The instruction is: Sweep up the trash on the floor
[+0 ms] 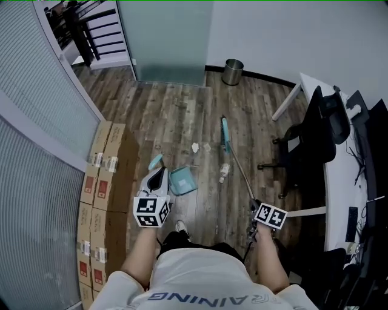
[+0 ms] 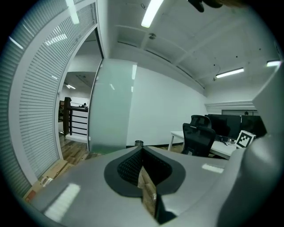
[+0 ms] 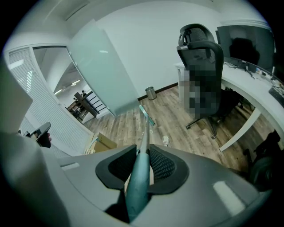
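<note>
We saw the left gripper (image 2: pixel 142 151) with its fingers pressed together. A thin brown sliver showed in the gap, and we could not tell what it was. Only the head view showed the teal dustpan (image 1: pixel 182 180), on the floor just past that gripper. No view settled whether the gripper held it.

Right of the dustpan, the right gripper (image 3: pixel 143 156) pinched the teal grip of the broom (image 3: pixel 138 186). The broom's thin handle ran on to a head that lay beyond the dustpan.

One pale scrap of trash (image 1: pixel 224 174) lay just right of the dustpan, beside the broom handle. Smaller scraps (image 1: pixel 195 147) lay beyond it, and all were too small to identify.

Cardboard boxes (image 1: pixel 103 175), cut off at the lower edge, lined the wall left of the dustpan. An office chair (image 1: pixel 309 142) and a white desk (image 1: pixel 336 194) closed in the right side.

Open wood floor (image 1: pixel 176 115) stretched beyond the dustpan to a metal bin (image 1: pixel 232 71) and a frosted glass panel (image 1: pixel 173 42).

Ceiling lights (image 2: pixel 150 13) appeared in the left gripper view alone.
</note>
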`<move>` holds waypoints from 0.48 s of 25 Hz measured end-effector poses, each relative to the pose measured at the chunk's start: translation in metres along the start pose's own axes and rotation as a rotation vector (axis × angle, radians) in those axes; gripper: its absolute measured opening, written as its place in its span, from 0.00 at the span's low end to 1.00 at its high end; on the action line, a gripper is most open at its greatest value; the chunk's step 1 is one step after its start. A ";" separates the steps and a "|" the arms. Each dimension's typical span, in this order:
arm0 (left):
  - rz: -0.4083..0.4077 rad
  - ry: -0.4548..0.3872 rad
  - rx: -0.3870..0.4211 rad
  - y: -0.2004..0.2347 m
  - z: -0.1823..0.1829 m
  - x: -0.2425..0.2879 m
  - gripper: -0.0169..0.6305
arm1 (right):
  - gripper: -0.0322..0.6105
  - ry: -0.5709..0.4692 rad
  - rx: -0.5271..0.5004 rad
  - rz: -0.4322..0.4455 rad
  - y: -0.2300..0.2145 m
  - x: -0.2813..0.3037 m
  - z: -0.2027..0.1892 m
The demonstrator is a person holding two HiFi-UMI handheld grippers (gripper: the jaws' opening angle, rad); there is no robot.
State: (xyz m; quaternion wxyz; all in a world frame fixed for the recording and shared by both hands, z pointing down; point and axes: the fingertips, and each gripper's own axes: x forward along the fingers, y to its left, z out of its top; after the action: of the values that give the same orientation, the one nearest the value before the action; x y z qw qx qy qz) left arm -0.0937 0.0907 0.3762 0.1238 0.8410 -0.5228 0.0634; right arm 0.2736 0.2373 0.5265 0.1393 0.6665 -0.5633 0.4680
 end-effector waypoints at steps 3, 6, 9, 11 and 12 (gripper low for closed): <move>-0.015 0.019 -0.004 0.023 -0.005 0.018 0.03 | 0.22 0.010 0.008 -0.021 0.014 0.014 0.002; -0.012 0.043 -0.005 0.045 -0.010 0.033 0.03 | 0.22 0.025 0.014 -0.032 0.025 0.026 0.005; -0.008 0.066 -0.013 0.062 -0.015 0.045 0.03 | 0.22 0.052 0.014 -0.044 0.030 0.040 0.007; -0.006 0.084 -0.011 0.069 -0.019 0.055 0.03 | 0.22 0.072 0.016 -0.048 0.031 0.050 0.011; -0.003 0.094 -0.011 0.071 -0.022 0.061 0.03 | 0.22 0.081 0.018 -0.050 0.030 0.056 0.014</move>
State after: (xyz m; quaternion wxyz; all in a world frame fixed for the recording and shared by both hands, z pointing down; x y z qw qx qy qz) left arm -0.1296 0.0138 0.4214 0.1531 0.8372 -0.5154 0.0998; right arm 0.2492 0.1825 0.5527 0.1675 0.6620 -0.5362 0.4962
